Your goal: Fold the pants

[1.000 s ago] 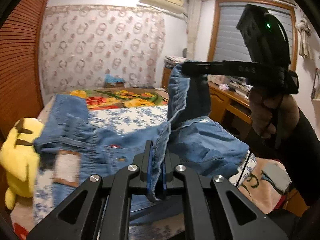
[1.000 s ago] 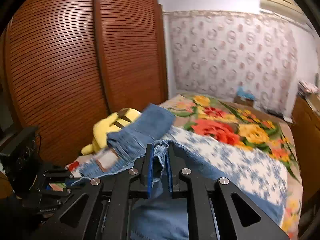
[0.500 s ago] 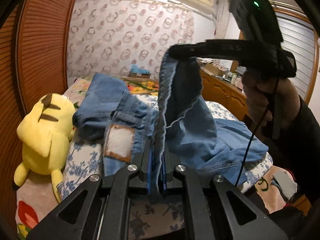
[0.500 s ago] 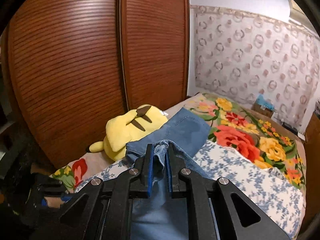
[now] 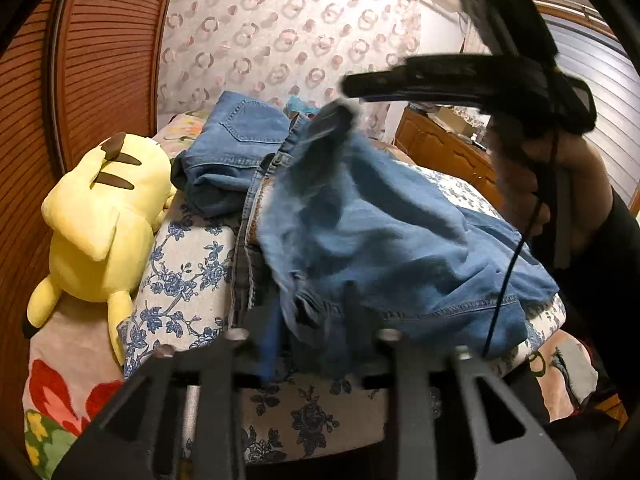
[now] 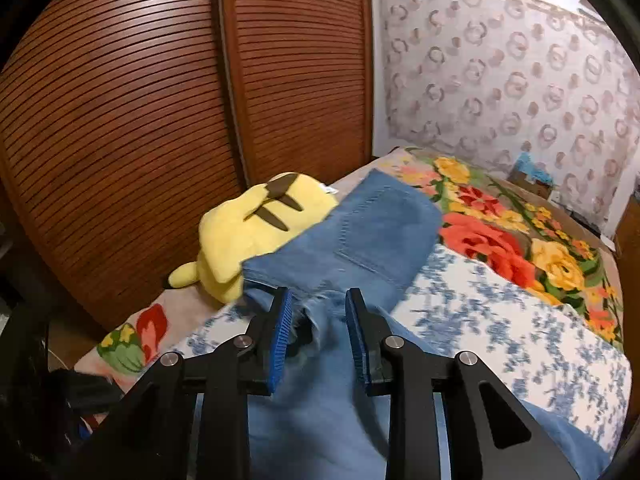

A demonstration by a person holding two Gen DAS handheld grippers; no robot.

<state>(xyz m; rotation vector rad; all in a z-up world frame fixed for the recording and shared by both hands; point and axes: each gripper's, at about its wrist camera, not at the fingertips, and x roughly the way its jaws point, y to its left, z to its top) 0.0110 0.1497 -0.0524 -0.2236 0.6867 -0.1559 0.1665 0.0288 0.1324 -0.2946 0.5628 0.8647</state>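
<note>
1. Pants (image 6: 360, 236) are lying bunched on the bed (image 6: 500, 320), just beside the yellow plush (image 6: 256, 228).
2. Left gripper (image 5: 312, 320) has just been opening, denim loose between its jaws.
3. Right gripper (image 6: 318, 320) has likewise just been opening, cloth between its spread jaws.

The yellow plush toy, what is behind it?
Behind the yellow plush toy stands a brown slatted wardrobe door. The jeans cover the toy's near edge, and its face cannot be seen.

both gripper jaws just opened, left gripper (image 5: 312, 320), right gripper (image 6: 318, 320), jeans (image 5: 380, 232) hem released
</note>
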